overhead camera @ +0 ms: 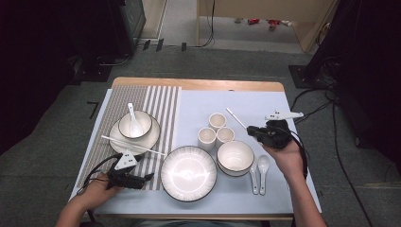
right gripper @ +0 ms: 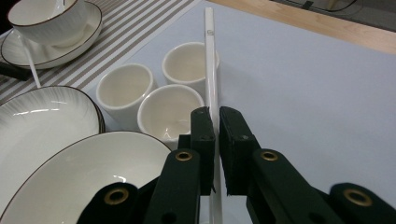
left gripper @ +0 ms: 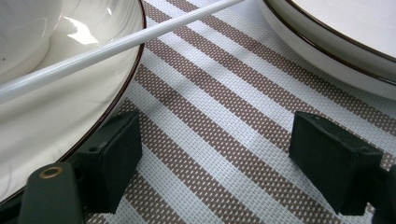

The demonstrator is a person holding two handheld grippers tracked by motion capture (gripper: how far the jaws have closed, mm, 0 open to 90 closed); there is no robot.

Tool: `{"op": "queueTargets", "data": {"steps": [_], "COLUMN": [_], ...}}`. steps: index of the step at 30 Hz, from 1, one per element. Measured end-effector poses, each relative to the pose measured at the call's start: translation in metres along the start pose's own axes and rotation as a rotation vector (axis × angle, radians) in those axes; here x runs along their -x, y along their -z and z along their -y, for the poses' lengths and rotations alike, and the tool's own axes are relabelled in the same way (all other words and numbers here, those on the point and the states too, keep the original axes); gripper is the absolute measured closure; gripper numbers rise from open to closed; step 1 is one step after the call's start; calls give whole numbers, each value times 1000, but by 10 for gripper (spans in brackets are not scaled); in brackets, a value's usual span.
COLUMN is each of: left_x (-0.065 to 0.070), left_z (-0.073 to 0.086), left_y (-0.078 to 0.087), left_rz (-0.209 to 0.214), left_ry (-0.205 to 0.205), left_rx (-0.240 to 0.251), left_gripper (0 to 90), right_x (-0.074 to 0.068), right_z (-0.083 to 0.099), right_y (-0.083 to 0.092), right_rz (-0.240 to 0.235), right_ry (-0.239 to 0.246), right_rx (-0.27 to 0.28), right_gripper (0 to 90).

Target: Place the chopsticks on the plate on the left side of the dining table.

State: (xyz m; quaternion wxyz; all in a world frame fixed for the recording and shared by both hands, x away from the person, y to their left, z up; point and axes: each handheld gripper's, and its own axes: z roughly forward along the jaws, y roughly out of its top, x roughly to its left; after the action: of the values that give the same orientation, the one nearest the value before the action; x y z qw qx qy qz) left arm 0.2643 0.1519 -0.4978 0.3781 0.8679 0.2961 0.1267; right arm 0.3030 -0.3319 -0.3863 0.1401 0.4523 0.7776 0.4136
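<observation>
Held in the right claw (right gripper: pixel 214 122): a thin white chopstick (right gripper: pixel 209 56), pinched low on its length with the pads closed tight against both sides, the long free end running on toward the far edge of the worktop (overhead camera: pixel 198 84). In the high view, the same chopstick (overhead camera: pixel 235 117) slanting up and left from the right claw (overhead camera: pixel 257 132), over the pale blue mat near the right edge, just beside three small white cups (overhead camera: pixel 215 128). Likely light, rigid and glossy, so probably slippery between flat pads and prone to swivelling when gripped near one end; likely brittle too, being ceramic-looking or hard plastic. Safer hold judged nearer the middle, squarely across the shaft. Appearance: slim, straight, plain white, with a small grey mark near the far tip. Left claw (left gripper: pixel 215 154) wide open and empty, resting low over the striped placemat (left gripper: pixel 219 107) near the front left corner, a second chopstick (left gripper: pixel 116 45) lying ahead of it across the rim of a white plate (left gripper: pixel 60 116). Elsewhere: a large plate (overhead camera: pixel 188 173) at the front centre, a bowl (overhead camera: pixel 235 156) to its right, two spoons (overhead camera: pixel 259 172) beside that.
</observation>
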Motion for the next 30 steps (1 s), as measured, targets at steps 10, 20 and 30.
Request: {"op": "queueTargets", "data": {"steps": [10,20,30], "left_x": [0,0,0], "left_z": [0,0,0], "left_y": [0,0,0], "left_rz": [0,0,0], "left_ry": [0,2,1], "left_rx": [0,1,1], "left_gripper": [175,175,175], "right_x": [-6,-15,-20], "right_z": [-7,-12,-18], "right_y": [-2,-6,-9], "right_rz": [-23,-50,-63], "right_ry": [14,35,50], "right_rx": [-1,-5,-8], "right_gripper": [852,852,852]}}
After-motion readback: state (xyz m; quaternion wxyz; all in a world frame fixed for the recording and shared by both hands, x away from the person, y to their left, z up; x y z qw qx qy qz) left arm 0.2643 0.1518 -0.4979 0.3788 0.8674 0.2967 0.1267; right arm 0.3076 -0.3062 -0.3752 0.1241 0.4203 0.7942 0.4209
